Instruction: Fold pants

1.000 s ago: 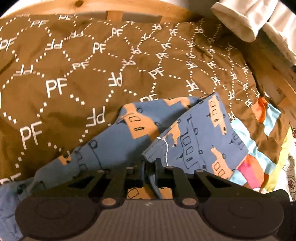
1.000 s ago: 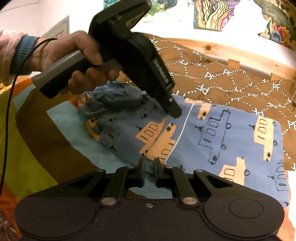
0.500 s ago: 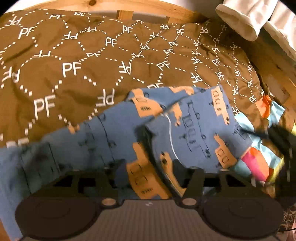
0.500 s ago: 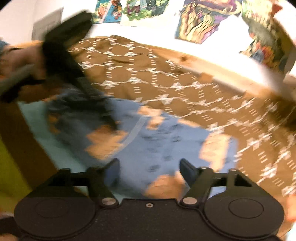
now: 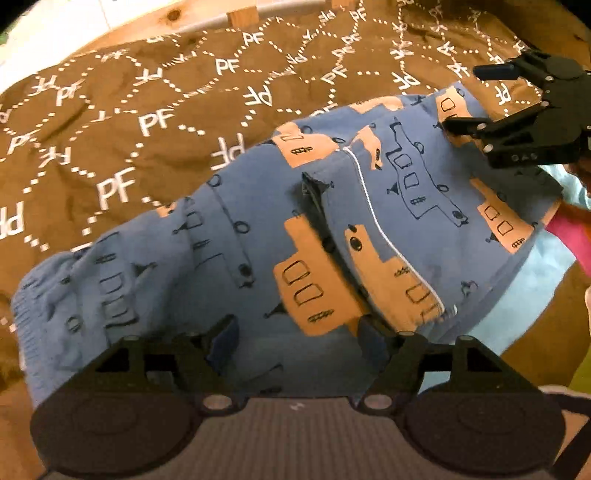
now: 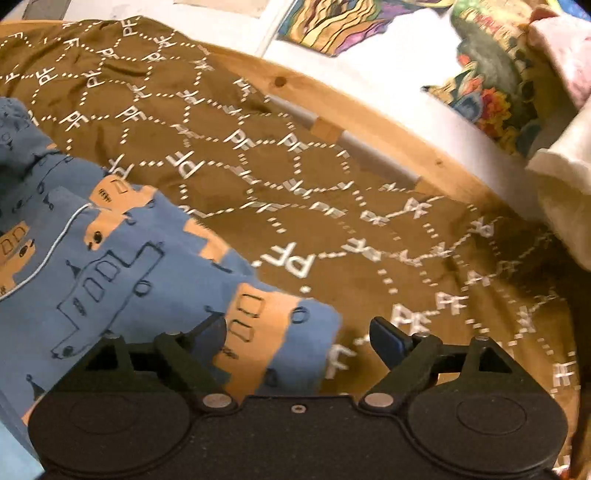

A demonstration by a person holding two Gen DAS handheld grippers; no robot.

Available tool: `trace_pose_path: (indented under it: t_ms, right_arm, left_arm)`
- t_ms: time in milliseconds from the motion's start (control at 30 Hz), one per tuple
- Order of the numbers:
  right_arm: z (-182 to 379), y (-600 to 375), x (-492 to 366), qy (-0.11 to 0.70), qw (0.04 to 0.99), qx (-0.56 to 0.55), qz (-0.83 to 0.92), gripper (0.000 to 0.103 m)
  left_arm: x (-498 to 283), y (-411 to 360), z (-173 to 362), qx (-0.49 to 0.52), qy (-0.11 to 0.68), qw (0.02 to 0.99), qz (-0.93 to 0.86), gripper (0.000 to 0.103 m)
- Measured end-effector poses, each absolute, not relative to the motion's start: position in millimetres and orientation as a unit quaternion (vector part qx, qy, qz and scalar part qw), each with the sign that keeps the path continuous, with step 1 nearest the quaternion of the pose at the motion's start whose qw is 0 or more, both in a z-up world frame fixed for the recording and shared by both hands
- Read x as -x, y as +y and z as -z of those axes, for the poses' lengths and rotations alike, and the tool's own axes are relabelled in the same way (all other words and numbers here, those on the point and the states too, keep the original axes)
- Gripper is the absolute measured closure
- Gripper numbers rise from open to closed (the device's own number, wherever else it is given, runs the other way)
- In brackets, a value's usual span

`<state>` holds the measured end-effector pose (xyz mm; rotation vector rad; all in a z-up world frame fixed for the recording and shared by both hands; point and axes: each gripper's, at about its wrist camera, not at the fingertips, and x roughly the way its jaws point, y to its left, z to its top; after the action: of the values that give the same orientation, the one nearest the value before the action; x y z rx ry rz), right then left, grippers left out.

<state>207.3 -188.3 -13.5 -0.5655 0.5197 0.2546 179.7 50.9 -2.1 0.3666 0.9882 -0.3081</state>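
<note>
The blue pants (image 5: 332, 229) with orange vehicle prints lie folded on the brown quilt (image 5: 147, 110), one layer doubled over the other along a white piped seam. My left gripper (image 5: 295, 343) is open and empty, just above the pants' near edge. My right gripper (image 6: 299, 332) is open and empty over the pants' (image 6: 110, 266) far corner; it also shows in the left wrist view (image 5: 476, 99), open at the pants' upper right edge.
A wooden bed frame (image 6: 369, 122) runs behind the quilt. A colourful patchwork blanket (image 5: 546, 258) lies under the pants' right side. White fabric (image 6: 565, 184) hangs at the right. Posters (image 6: 351, 22) hang on the wall.
Both grippers were shut on the pants a second ago and have opened and let go. The folded pants now lie flat. Both grippers have pulled back.
</note>
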Motion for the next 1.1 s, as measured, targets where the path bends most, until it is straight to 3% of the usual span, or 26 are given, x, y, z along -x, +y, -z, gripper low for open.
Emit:
trace_pose_path:
  t_ms: [67,267,500,600,867,967,1100]
  right_arm:
    - [4,-191,-199,0.242,0.923,0.276,-0.117,0.017]
    - [-12,-180,-150,0.22,0.927,0.211,-0.218,0.005]
    - [34,-142,-144,0.281,0.893,0.25,-0.246,0.008]
    - [26,-146,-146,0.275,0.904,0.204,-0.254,0.006]
    - [-14,-115,-173,0.195,0.902,0.215,-0.32,0.006]
    - [-26,-95,-206,0.196,0.882,0.204,-0.376,0.008]
    - [-34,-57,-263,0.259,0.819,0.154,-0.489,0.017]
  left_arm:
    - [-171,63,-6,-0.155,0.464,0.859,0.149,0.016]
    - [-128,102,-29,-0.081,0.428,0.894,0.103,0.008]
    - [-103,147,-39,-0.031,0.383,0.923,-0.006,0.011]
    - [-108,160,-42,-0.001,0.373,0.928,-0.015,0.013]
    - [-119,175,-48,0.014,0.35,0.936,-0.026,0.014]
    - [-120,180,-45,0.016,0.352,0.936,-0.017,0.014]
    - [-114,181,-43,-0.011,0.347,0.938,0.019,0.013]
